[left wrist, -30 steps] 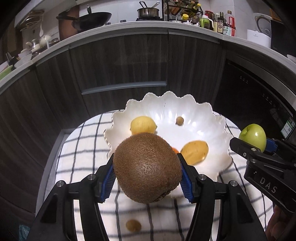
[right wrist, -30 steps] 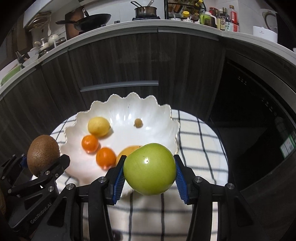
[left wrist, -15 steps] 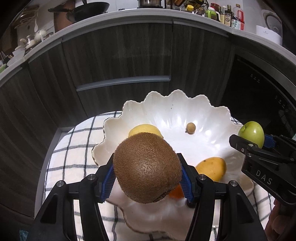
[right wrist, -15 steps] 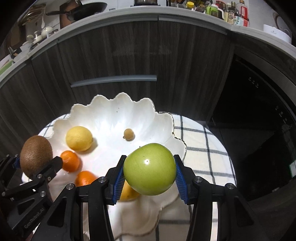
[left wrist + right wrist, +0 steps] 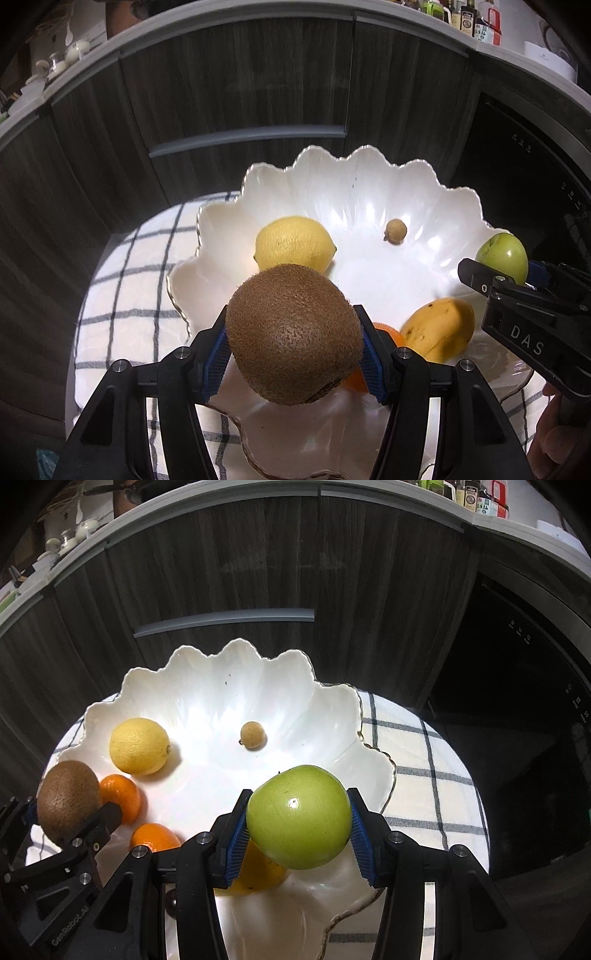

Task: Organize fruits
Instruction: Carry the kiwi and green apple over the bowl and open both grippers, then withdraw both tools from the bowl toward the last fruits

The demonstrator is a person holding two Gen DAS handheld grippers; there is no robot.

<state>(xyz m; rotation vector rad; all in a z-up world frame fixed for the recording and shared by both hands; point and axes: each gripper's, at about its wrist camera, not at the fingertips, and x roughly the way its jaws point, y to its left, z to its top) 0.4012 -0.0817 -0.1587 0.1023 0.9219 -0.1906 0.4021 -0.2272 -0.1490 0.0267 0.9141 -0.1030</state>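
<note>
Brown kiwi (image 5: 293, 334) sits clamped in the left gripper (image 5: 293, 350) over the white bowl's (image 5: 207, 701) 7 o'clock edge; the right gripper (image 5: 299, 830) pinches the green apple (image 5: 299, 816) near 5 o'clock. Dropped, either could strike the mandarins (image 5: 122, 797) or mango (image 5: 439, 334) and roll out.

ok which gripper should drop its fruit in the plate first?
Right, probably. Its green apple hangs over bare white plate. The left gripper holds the kiwi above the lemon and an orange, so its landing spot looks more crowded.
</note>
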